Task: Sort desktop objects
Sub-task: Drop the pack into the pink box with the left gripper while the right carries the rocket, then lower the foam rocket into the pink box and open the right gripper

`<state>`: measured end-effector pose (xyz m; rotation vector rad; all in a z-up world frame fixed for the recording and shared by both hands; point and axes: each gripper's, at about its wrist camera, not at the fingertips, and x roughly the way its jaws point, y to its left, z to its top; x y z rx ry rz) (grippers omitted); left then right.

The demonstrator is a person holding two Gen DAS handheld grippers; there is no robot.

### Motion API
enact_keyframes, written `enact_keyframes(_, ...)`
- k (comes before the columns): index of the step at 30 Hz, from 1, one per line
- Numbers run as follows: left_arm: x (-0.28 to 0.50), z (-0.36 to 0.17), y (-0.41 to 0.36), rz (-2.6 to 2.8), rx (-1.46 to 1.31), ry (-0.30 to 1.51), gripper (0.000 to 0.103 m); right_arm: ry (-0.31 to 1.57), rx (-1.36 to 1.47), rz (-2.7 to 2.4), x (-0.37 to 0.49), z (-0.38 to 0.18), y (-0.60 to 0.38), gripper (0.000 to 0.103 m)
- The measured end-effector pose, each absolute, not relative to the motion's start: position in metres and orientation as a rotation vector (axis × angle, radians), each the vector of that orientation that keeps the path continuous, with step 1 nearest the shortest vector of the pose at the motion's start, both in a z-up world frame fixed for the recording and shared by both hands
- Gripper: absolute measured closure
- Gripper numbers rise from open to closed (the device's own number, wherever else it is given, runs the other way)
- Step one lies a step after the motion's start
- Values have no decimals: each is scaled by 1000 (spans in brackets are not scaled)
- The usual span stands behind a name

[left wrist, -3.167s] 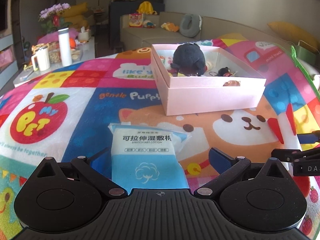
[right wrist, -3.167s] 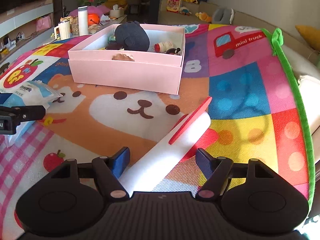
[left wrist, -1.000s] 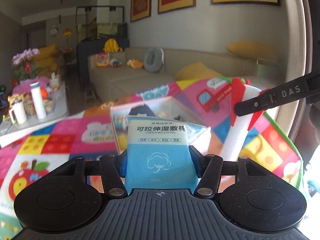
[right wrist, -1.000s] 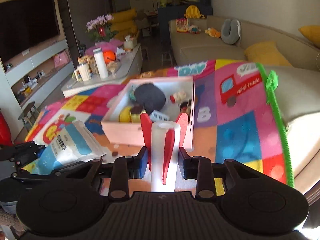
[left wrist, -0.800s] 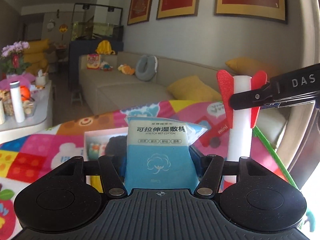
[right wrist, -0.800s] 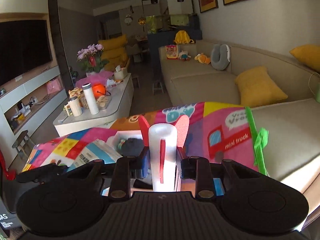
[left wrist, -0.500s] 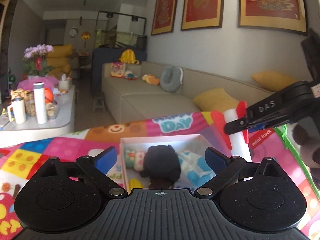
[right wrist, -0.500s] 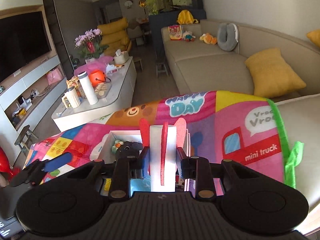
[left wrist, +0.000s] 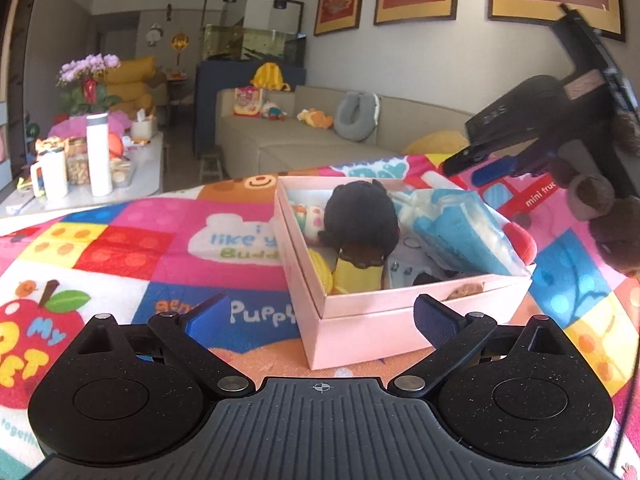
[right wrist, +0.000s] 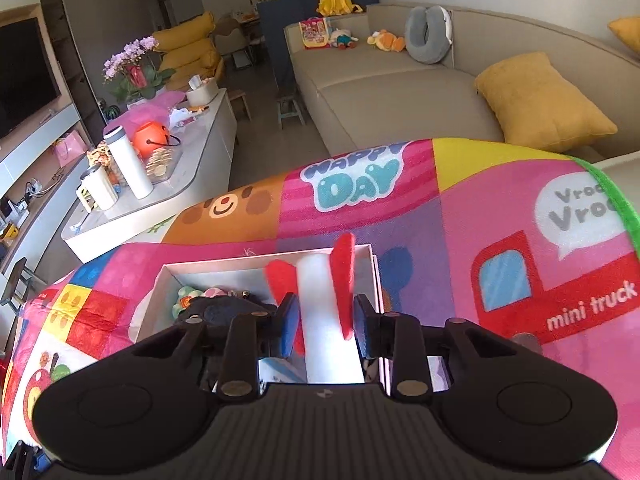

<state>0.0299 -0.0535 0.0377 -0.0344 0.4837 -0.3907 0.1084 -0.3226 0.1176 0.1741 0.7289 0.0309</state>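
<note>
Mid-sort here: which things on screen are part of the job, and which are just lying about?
Part of the job:
pink box
blue cotton-pad packet, lying in the box
white rocket toy with red fins, between the right gripper fingers over the box
dark plush toy in the box
left gripper, open, empty

Lying about:
white thermos
grey neck pillow
yellow cushion

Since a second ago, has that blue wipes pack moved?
Yes. The wipes pack left the open left gripper and now lies inside the pink box, leaning on its right side.

Bright daylight, soft shadows, strong fisheye bending at the edges, slight blur overall.
</note>
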Motion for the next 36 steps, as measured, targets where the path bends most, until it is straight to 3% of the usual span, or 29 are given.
enact_keyframes(2, 29, 34, -50, -390, -51, 472, 2, 679, 161, 94, 78, 126, -323, 51)
enact_keyframes(7, 30, 30, -46, -414, -113, 455, 1, 723, 137, 206, 49, 126, -308, 47)
enact_keyframes(11, 28, 29, -47, -442, -127, 441, 0, 790, 140, 237, 54, 109, -293, 59)
enact_keyframes(16, 31, 24, -47, -444, -135, 463, 0, 728, -20, 92, 75, 84, -262, 66)
enact_keyframes(21, 34, 22, -41, -432, -161, 472, 0, 769, 63, 187, 73, 88, -272, 63)
enact_keyframes(24, 34, 24, -41, -432, -172, 466, 0, 665, 78, 214, 54, 113, -290, 60)
enact_keyframes(26, 31, 25, -40, -435, -177, 452, 0, 577, 56, 138, 49, 125, -300, 53)
enact_keyframes(30, 29, 27, -40, -436, -183, 436, 0, 589, 37, 4, 74, 117, -307, 53)
enact_keyframes(34, 30, 27, -38, -435, -198, 429, 0, 685, 61, -25, 106, 91, -302, 75)
enact_keyframes(36, 31, 26, -36, -438, -206, 432, 0, 681, 89, -7, 110, 88, -297, 75)
